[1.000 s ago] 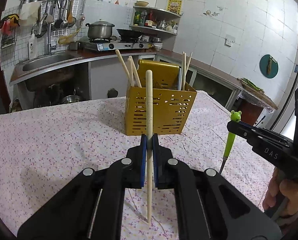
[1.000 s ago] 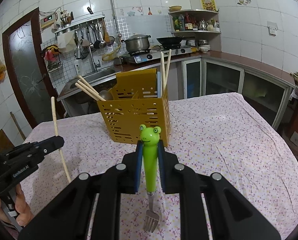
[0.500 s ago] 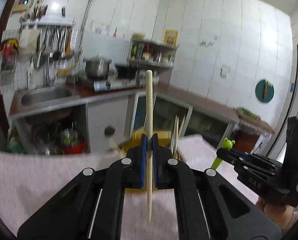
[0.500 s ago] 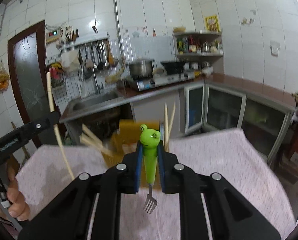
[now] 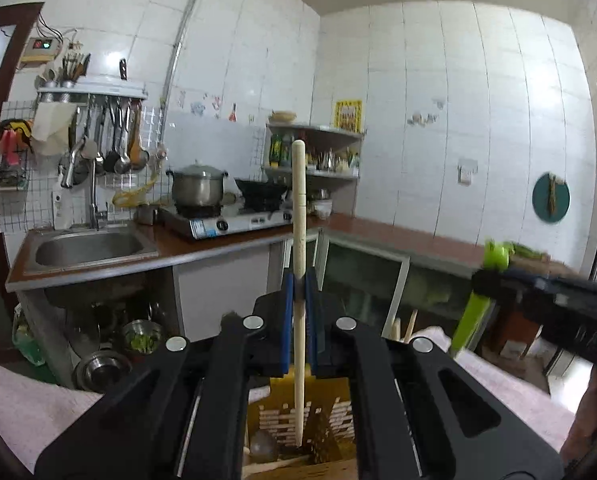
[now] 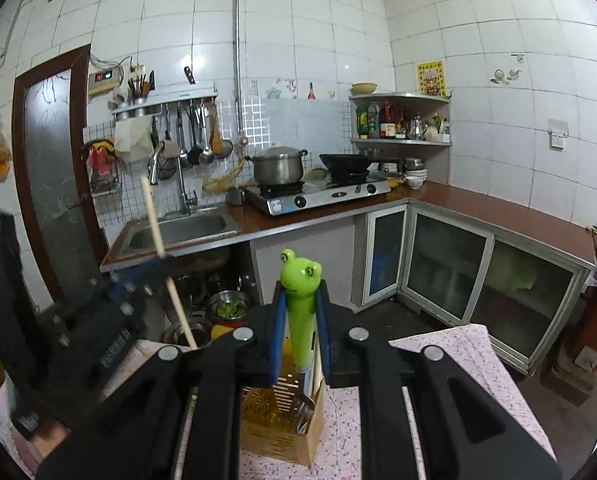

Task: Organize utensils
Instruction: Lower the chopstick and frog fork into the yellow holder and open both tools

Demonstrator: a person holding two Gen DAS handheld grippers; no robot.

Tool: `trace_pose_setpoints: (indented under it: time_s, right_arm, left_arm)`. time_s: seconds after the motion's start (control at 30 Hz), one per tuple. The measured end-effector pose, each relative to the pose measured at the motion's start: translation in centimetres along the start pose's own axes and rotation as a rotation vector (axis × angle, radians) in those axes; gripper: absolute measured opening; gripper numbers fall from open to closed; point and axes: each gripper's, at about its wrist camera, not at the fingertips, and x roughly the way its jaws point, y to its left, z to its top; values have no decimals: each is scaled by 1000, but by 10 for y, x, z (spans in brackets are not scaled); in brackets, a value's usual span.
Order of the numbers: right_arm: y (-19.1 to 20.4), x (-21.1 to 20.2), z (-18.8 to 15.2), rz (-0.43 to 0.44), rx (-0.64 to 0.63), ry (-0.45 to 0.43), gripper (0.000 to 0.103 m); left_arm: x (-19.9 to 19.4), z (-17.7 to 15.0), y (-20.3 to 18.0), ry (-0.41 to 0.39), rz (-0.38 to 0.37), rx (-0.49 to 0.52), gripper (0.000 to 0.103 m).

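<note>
My left gripper [image 5: 298,320] is shut on a pale wooden chopstick [image 5: 299,240] held upright, its lower tip just above or inside the yellow slotted utensil holder [image 5: 294,420] right below. My right gripper [image 6: 300,324] is shut on a green frog-handled fork [image 6: 300,292]; its tines [image 6: 304,412] hang over the holder's right compartment [image 6: 278,432]. The left gripper and chopstick [image 6: 156,216] show at the left of the right wrist view. The fork and right gripper [image 5: 494,276] show blurred at the right of the left wrist view. More chopsticks [image 5: 402,324] stand in the holder.
The holder stands on a table with a pink flowered cloth [image 6: 458,360]. Behind are a sink [image 5: 86,244], a counter with a gas stove and pot [image 5: 196,188], corner shelves [image 6: 398,120], hanging ladles [image 6: 194,132] and glass-door cabinets [image 6: 446,264].
Both grippers rose and moved forward over the holder, which went from standing ahead on the table to directly below. The chopstick and fork stay gripped and upright.
</note>
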Motion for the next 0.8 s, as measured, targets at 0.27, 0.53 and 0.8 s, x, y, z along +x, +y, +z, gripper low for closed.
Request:
trace_pose_setpoints:
  time_s: [0.27,0.53,0.8]
  right_arm:
    - [-2,46,-47,62,-9,141,15]
    - [-3,65,-79,91,24,204,16]
    - [-2,24,-72,21,13,140,65]
  left_arm:
    - [14,-46,3,92,-12,40,5]
    - [16,-58,16,171,-19,2,10]
    - [-76,-27,37,101,47,-49,83]
